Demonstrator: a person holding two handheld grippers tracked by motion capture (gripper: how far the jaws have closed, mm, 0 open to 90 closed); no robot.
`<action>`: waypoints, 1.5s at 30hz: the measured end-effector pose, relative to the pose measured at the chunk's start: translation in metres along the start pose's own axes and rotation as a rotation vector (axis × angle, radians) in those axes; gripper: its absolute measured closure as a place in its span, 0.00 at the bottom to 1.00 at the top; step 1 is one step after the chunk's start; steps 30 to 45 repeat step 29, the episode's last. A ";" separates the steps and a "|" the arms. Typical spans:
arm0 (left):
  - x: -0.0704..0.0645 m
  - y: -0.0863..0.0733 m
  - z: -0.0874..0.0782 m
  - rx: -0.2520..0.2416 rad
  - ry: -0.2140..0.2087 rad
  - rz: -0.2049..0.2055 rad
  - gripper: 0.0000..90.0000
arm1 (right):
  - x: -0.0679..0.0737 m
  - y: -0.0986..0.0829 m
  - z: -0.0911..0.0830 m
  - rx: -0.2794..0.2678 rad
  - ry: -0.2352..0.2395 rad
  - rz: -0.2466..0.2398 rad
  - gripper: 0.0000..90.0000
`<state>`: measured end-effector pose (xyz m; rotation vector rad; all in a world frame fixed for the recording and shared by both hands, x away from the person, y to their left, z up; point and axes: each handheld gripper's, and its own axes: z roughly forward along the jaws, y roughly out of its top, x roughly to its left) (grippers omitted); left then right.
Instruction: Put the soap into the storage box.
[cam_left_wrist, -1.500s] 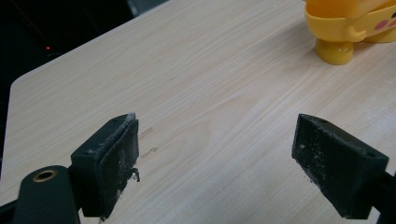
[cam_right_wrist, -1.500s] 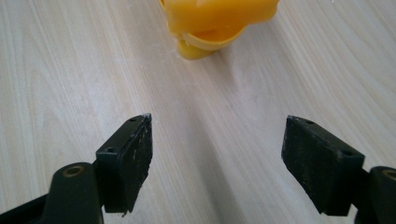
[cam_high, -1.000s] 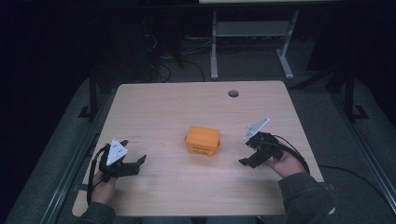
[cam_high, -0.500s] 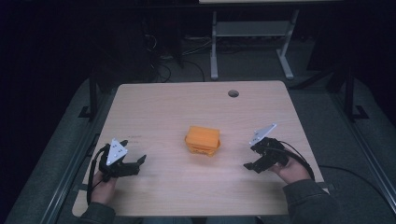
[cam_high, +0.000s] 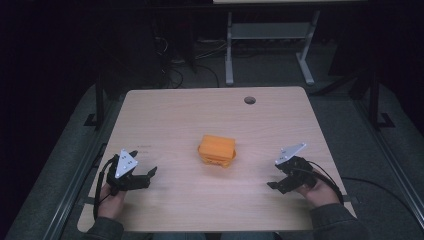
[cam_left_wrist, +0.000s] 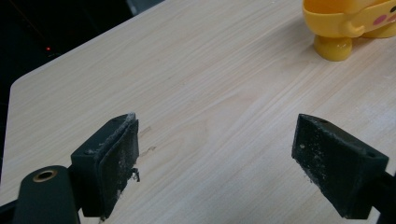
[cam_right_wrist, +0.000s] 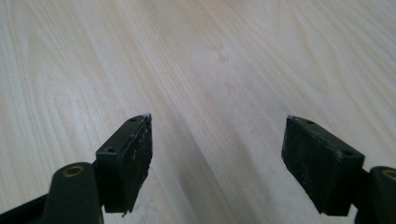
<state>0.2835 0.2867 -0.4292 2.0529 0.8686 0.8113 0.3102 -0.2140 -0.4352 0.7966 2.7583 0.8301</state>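
Observation:
An orange-yellow toy with stubby feet and a pink cheek sits near the middle of the wooden table; it appears at the top right of the left gripper view as the toy. My left gripper rests low at the table's front left, jaws wide apart, nothing between them. My right gripper sits at the front right, well clear of the toy, also open over bare wood.
A round cable hole lies near the table's far edge. Beyond the table stand a white metal frame and loose cables on a dark floor. A cable trails from the right gripper off the table's right side.
The right gripper has drawn back toward the front right edge, away from the toy, and sunk lower. The left gripper has stayed put.

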 end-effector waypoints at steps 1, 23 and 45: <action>-0.001 0.000 0.001 -0.012 0.000 -0.012 0.16 | 0.001 -0.003 0.000 -0.003 0.001 0.006 0.27; -0.002 0.001 -0.001 -0.010 -0.007 0.018 0.16 | 0.035 -0.050 -0.010 -0.120 -0.092 0.048 0.21; -0.003 0.001 0.000 -0.010 -0.006 0.019 0.16 | 0.040 -0.051 -0.012 -0.146 -0.098 0.059 0.20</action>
